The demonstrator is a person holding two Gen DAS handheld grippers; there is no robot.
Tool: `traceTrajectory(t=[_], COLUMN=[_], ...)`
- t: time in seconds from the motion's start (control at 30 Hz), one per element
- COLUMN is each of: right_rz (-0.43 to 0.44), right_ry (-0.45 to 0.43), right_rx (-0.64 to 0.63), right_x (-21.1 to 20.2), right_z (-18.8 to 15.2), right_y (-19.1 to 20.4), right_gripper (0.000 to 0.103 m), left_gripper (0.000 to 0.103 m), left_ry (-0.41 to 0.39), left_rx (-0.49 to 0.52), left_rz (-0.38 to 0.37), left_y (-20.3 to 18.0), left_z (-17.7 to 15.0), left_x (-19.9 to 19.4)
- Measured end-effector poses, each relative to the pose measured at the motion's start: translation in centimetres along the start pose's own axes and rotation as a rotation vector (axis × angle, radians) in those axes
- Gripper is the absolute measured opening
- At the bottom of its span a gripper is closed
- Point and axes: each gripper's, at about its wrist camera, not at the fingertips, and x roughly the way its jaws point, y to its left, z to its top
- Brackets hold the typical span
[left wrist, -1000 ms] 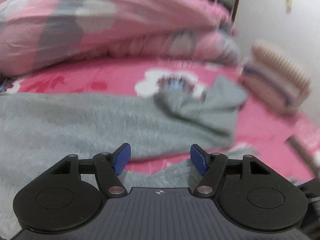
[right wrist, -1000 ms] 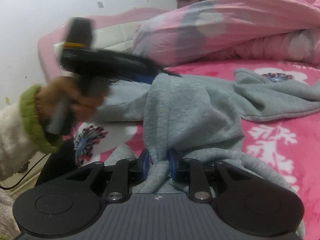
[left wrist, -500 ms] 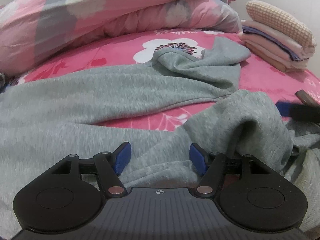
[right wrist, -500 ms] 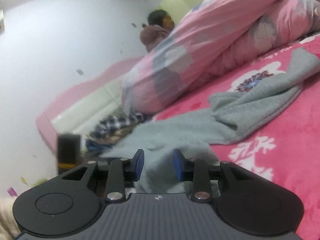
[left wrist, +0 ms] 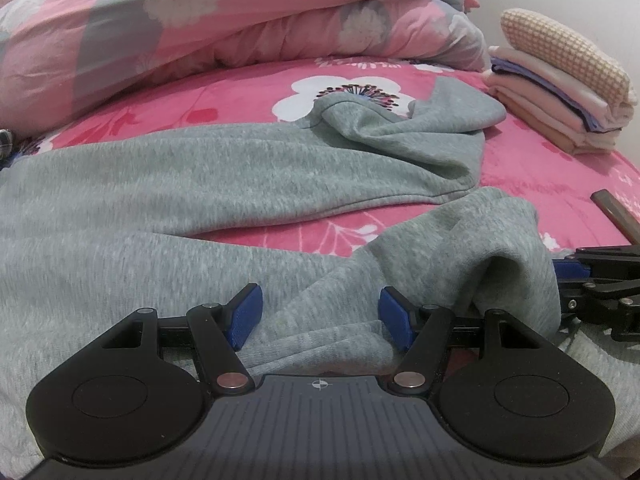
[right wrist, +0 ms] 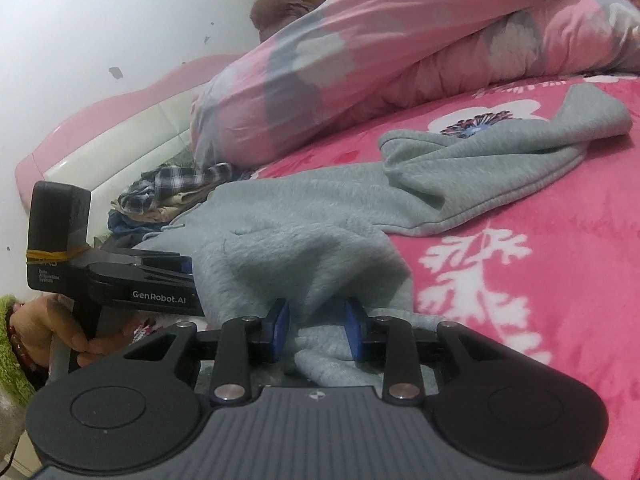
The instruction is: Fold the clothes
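Grey fleece garment: sprawled across the pink bed, long axis left to right.
Left hand-held gripper: gaped wide over the near hem, gripping nothing.
Right hand-held gripper: nearer; cloth bunched between part-open jaws, which had just been opening then narrowing.

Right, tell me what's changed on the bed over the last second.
The right tool rolled and its jaws parted from a tight pinch; they have just been closing a little again, a fold of the grey garment between them. The left tool came down over the garment, jaws wide, gripping nothing. The duvet and folded stack stayed put.
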Motion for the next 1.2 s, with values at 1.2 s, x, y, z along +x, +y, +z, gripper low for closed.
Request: traceTrajectory(t=[1.2], right_rz=[0.04], right_ry=[0.026], right_rx=[0.018], right_x=[0.0], right_z=[-0.2], right_y=[-0.6], right_gripper=[0.033], left_gripper=[0.066], left_ry=[-0.197], left_rx=[-0.088], left_rz=[-0.008], left_y=[2.1], left_z=[5.6], left_x=[-0.1])
